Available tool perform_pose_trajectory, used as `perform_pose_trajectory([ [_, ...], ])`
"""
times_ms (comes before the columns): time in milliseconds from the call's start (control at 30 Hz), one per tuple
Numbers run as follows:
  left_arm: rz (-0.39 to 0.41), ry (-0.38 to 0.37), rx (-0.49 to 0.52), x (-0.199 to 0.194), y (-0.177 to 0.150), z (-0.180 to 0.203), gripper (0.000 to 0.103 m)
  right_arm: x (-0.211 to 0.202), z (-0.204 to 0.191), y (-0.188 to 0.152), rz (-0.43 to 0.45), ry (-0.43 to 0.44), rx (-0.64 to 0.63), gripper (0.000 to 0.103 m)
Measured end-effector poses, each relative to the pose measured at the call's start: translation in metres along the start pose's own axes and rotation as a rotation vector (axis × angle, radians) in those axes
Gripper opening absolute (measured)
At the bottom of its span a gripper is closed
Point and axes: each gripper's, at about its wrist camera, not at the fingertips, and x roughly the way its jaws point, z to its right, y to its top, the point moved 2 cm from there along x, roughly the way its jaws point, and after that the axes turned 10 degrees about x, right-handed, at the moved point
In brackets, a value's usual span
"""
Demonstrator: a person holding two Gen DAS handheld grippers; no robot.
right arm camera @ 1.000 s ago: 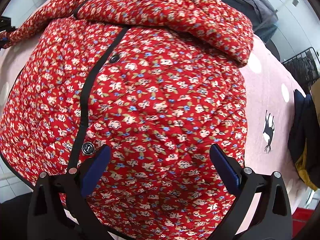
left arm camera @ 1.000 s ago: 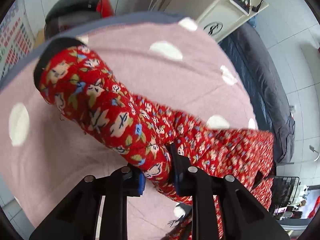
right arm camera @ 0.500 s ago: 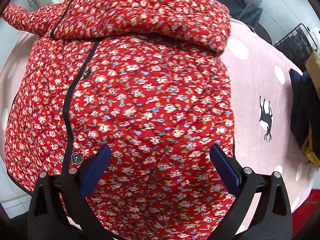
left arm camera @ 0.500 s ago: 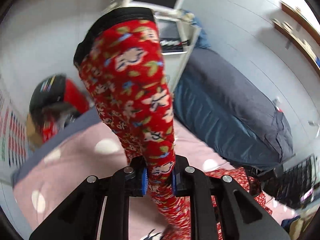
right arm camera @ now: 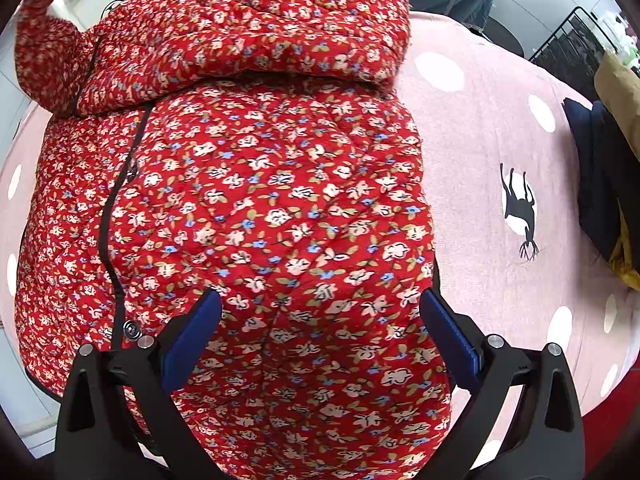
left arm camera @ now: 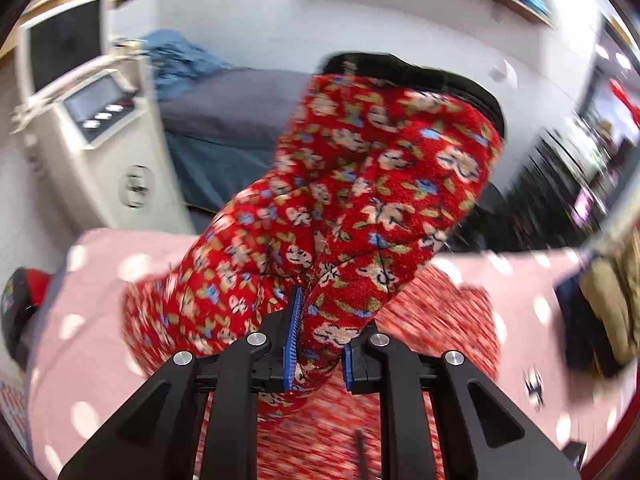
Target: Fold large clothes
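Left wrist view: we are clamping our left claw [left arm camera: 318, 332] on the red floral jacket's sleeve [left arm camera: 360, 200], lifted above the pink dotted bed [right arm camera: 480, 128]; our right claw [right arm camera: 320, 332] is hovering spread wide over the jacket [right arm camera: 260, 200] lying there.

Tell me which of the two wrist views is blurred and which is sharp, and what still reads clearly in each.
Left wrist view: motion-blurred room and pink spotted cover; the red floral sleeve clamped in the left gripper stays fairly crisp. Right wrist view: sharp, evenly lit, fisheye-bent edges; the jacket print is clear.
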Motion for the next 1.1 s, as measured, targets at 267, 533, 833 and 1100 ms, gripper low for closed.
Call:
perform_pose_trajectory([
  [267, -0.190, -0.071, 0.154, 0.063, -0.055, 0.095, 0.016, -0.001, 0.016, -0.005, -0.001, -0.008, 0.063, 0.097],
  [533, -0.298, 0.000, 0.349, 0.093, -0.081, 0.145, 0.041, 0.012, 0.056, -0.001, -0.027, -0.009, 0.143, 0.097],
  [833, -0.266, -0.078, 0.355, 0.059, -0.102, 0.149, 0.089, 0.026, 0.097, 0.009, -0.046, 0.009, 0.197, 0.097],
  [1100, -0.274, 0.022, 0.228, 0.041, -0.126, 0.074, 0.089, 0.032, 0.114, 0.052, -0.023, 0.029, 0.186, 0.097],
])
